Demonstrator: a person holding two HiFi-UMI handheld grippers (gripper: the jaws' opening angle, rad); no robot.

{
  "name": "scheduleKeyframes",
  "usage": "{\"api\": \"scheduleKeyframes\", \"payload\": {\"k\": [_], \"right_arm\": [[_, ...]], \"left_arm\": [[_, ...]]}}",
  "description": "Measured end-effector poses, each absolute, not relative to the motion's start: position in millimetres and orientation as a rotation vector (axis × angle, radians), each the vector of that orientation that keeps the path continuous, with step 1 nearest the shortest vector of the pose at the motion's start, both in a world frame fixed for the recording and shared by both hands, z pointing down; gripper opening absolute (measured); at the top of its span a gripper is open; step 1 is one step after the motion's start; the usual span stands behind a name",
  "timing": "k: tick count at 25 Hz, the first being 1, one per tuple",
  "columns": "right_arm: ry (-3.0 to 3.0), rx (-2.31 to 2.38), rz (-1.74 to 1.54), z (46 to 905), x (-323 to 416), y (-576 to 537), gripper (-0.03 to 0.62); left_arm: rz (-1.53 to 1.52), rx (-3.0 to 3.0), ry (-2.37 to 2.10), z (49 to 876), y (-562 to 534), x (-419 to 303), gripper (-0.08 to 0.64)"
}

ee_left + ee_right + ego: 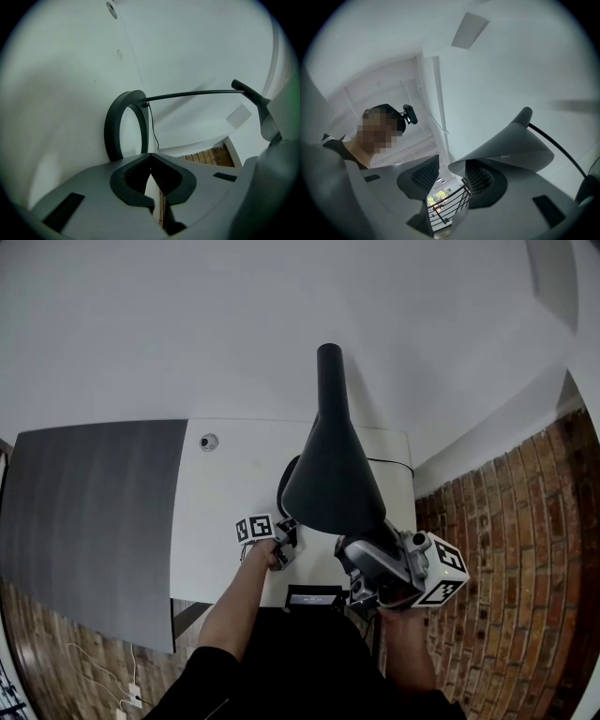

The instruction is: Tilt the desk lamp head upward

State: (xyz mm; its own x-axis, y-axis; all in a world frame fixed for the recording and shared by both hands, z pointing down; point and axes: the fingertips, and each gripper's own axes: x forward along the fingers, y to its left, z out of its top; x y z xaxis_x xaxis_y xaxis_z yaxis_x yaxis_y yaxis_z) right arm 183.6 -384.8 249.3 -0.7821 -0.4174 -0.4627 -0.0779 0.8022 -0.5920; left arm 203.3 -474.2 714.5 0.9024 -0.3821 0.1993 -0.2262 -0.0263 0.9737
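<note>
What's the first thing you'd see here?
The big dark lamp head, shaped like a funnel, looms mid-picture over the white desk. The right tongs stand open at its rim, and the left tongs are shut near the ring-shaped lamp base.

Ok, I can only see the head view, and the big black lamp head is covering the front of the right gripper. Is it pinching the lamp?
Observer: No. In the right gripper view the right gripper has its fingers apart. The lamp head only has its rim against one of them.
Operator: And the other one, is it grabbing something?
Observer: No. The left gripper view shows the left gripper shut with nothing in it. The lamp's ring-shaped base is just ahead.
</note>
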Motion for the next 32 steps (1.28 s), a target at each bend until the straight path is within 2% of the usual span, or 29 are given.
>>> {"api": "scheduleKeyframes", "payload": {"k": [32], "right_arm": [[2.278, -0.367, -0.749, 188, 191, -411, 0.181]], "left_arm": [[-0.090, 1.631, -0.454, 712, -473, 212, 0.012]]}}
